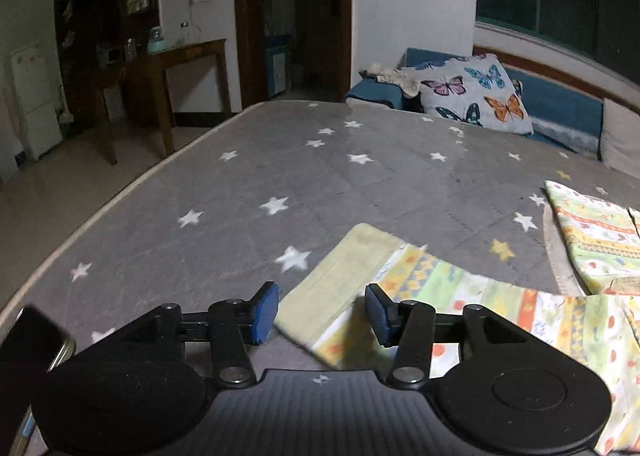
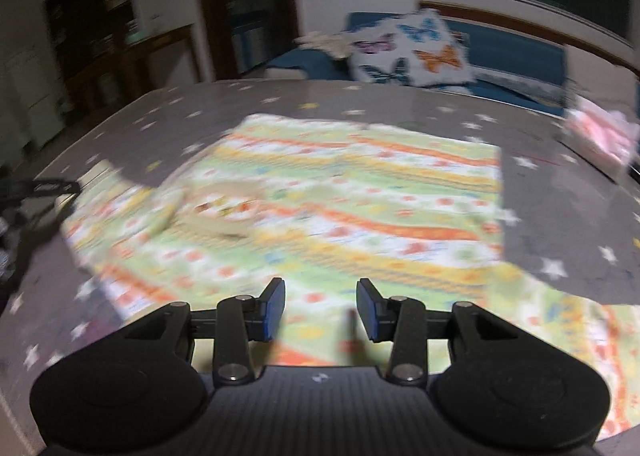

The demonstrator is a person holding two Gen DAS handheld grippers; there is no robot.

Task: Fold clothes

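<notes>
a grey star-print mat (image 1: 248,176) carries the striped garment (image 2: 340,196); the left tool (image 1: 322,314) gapes wide over its sleeve (image 1: 348,280), the right tool (image 2: 321,310) wide and empty.

A grey star-printed mat (image 1: 248,184) is spread ahead of the jaws. Far beyond it, a butterfly-printed pillow (image 1: 472,92) is propped on a blue sofa (image 1: 560,104). Well to the left of the jaws, a wooden side table (image 1: 188,56) is set against the wall, with a dark shelf unit (image 1: 104,16) and a white fridge (image 1: 32,96) seen further left.
</notes>
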